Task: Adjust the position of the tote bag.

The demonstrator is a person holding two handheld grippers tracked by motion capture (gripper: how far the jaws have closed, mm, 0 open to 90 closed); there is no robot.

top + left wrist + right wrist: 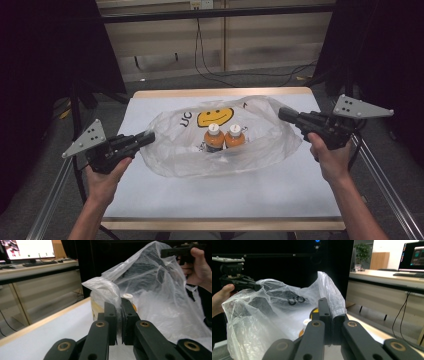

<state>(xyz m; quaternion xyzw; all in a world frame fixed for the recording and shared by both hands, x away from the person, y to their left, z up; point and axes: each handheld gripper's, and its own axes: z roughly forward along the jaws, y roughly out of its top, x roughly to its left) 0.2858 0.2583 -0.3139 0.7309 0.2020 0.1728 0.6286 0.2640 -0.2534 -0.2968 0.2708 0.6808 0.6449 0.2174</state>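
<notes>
The left gripper (148, 136) is clenching the plastic bag's (260, 145) left edge; the right gripper (283, 114) is pinching its right edge — fingers closed. The bag is sitting mid-tabletop (210, 192), clear, smiley-printed, holding two orange bottles (224, 137).

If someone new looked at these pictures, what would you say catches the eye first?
A clear plastic bag with a yellow smiley face sits mid-table, pinched at each end by the left claw and the right claw. Two orange bottles with white caps stand side by side inside it.
</notes>
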